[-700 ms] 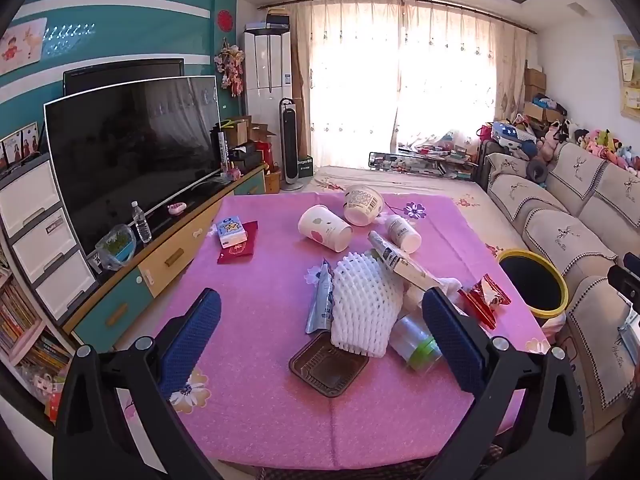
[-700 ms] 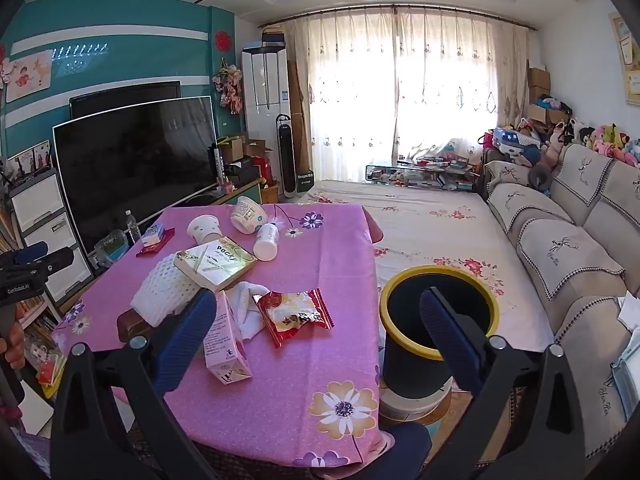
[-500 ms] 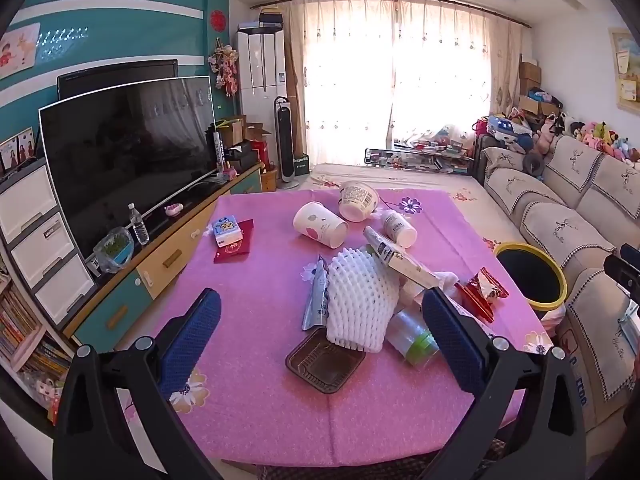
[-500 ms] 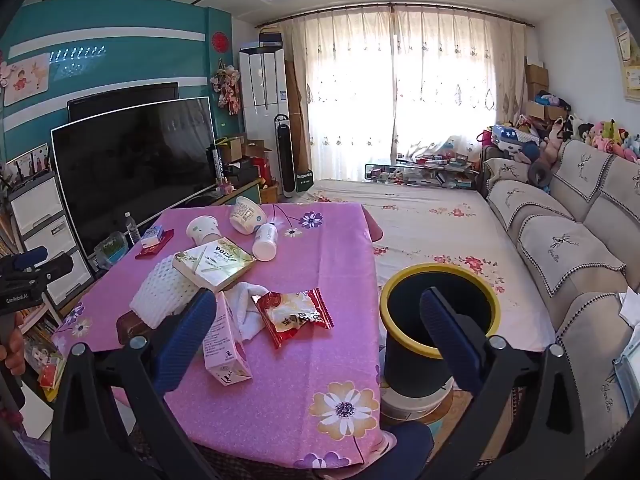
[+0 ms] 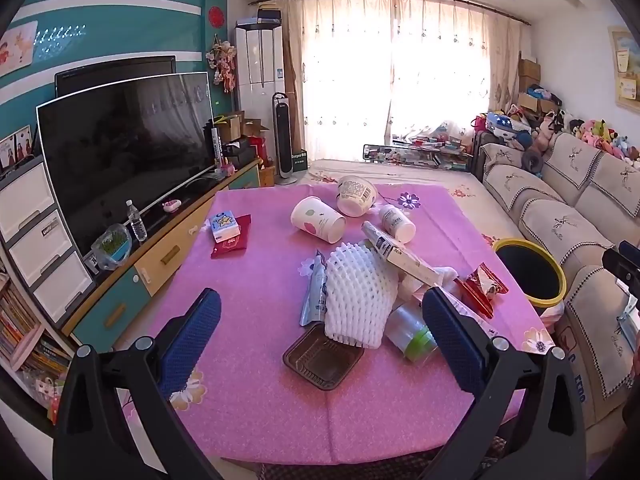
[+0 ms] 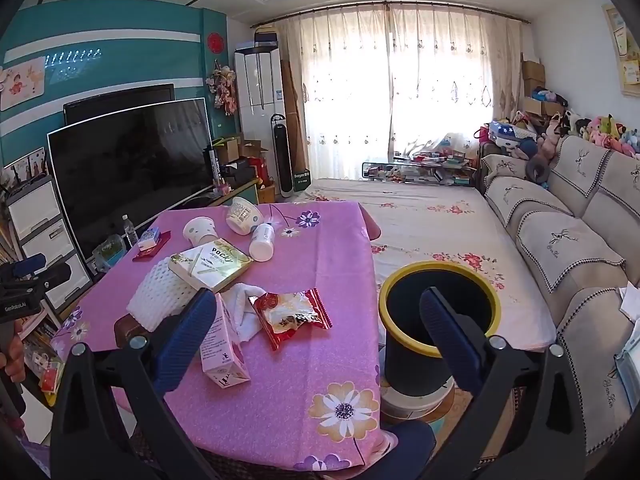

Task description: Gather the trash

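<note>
Trash lies on a pink-clothed table (image 5: 256, 304): a white foam net (image 5: 358, 292), a brown plastic tray (image 5: 322, 358), a clear cup with a green lid (image 5: 410, 334), a Pocky box (image 6: 210, 264), a red snack wrapper (image 6: 290, 316), a pink carton (image 6: 222, 344), two paper cups (image 5: 318, 220) and a white bottle (image 5: 396, 224). A black bin with a yellow rim (image 6: 440, 312) stands on the floor right of the table. My left gripper (image 5: 320, 340) is open and empty above the table's near edge. My right gripper (image 6: 316, 332) is open and empty between the wrapper and the bin.
A TV (image 5: 124, 148) on a low cabinet (image 5: 160, 256) lines the left wall. A sofa (image 5: 568, 232) runs along the right. A tissue pack on a red packet (image 5: 228, 232) lies at the table's left. A floral rug (image 6: 420, 216) covers the floor beyond.
Both views have shifted only slightly; the left gripper has drifted a little. Nothing on the table has moved and both grippers stay open.
</note>
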Demonstrator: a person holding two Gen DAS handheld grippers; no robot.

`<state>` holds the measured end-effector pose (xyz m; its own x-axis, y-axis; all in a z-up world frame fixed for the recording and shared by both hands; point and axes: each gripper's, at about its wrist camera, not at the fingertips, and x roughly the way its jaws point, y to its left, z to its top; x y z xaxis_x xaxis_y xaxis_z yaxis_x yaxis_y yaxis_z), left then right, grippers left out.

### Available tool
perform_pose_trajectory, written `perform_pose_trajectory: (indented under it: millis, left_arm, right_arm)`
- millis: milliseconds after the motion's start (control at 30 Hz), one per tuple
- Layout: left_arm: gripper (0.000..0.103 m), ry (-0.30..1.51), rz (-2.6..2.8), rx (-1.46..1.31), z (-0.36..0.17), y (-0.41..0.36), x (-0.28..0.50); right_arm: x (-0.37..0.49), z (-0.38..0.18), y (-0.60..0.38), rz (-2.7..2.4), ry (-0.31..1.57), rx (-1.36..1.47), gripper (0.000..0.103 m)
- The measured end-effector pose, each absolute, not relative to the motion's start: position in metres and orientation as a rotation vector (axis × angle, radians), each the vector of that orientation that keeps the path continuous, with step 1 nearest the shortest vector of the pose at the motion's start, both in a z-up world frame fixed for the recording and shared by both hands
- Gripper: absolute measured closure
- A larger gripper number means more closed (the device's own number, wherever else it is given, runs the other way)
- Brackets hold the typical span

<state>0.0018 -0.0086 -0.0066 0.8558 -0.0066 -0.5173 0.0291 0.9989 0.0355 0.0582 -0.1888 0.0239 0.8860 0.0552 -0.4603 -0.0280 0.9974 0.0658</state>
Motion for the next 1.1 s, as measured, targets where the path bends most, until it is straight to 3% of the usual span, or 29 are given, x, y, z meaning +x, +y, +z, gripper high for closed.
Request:
perform_pose_trajectory:
  millis: [1100]
  left_arm:
    - [0.004,0.561,-0.023,0.041,-0.0122,-0.0087,0.0047]
  right_arm:
    - [0.0613,0.0177,-0.1917,0.038,0.495,0.067,0.006]
